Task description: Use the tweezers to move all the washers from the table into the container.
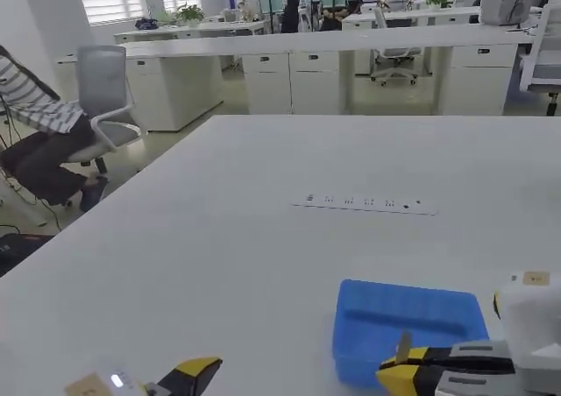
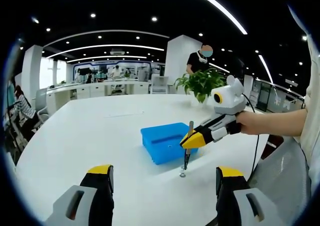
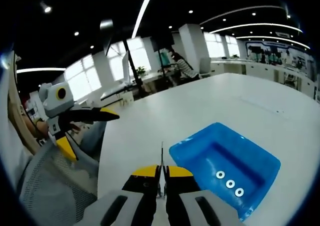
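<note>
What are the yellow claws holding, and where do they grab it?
The right gripper pinches the tweezers around their middle, tips down; the left gripper is open, holding nothing.

Bright even office light, ceiling strips glaring, soft shadows, fisheye-bent edges

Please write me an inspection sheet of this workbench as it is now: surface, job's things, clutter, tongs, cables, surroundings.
Surface: white table with a socket strip set in it.
Job's things: blue container holding three washers; one washer on the table by the tweezers' tip.
Clutter: nothing seen.
Tongs: right tongs shut on the tweezers; left tongs open, holding nothing.
Cables: thin dark cable hanging below the hand with the right tongs.
Surroundings: office desks, chair, plant, people.
</note>
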### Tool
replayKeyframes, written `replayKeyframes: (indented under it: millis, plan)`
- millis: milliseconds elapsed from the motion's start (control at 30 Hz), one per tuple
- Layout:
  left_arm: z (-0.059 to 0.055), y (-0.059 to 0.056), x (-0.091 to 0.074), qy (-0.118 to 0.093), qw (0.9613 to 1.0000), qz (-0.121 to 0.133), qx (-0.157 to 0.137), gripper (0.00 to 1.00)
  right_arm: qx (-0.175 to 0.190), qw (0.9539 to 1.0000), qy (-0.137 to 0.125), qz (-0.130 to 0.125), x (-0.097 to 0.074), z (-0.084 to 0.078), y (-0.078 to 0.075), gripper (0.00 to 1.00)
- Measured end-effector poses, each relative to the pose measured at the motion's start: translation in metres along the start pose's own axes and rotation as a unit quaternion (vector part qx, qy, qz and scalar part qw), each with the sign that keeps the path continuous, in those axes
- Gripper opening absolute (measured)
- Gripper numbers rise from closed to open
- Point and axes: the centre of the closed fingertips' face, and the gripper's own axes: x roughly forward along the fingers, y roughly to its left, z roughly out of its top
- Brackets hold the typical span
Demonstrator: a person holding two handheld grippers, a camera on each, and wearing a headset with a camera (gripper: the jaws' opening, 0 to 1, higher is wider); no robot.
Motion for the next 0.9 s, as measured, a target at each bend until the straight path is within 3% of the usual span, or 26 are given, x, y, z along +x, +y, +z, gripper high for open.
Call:
replayKeyframes:
  millis: [467, 733, 900]
  plan:
    - [0.0, 0.0, 0.0, -0.001, 1.0, 0.001, 0.0, 0.86, 0.012, 0.9993, -0.032, 0.017, -0.01, 0.032, 0.004, 0.01]
    - [0.003, 0.0, -0.001, -0.008, 1.0, -0.001, -0.001, 0.86, 0.03, 0.9978, -0.056, 0.019, -0.017, 0.054, -0.004, 0.02]
    - [0.011, 0.0, -0.003, -0.029, 0.9995, -0.002, -0.009, 0.87, 0.034, 0.9974, -0.059, 0.02, -0.017, 0.061, -0.008, 0.02]
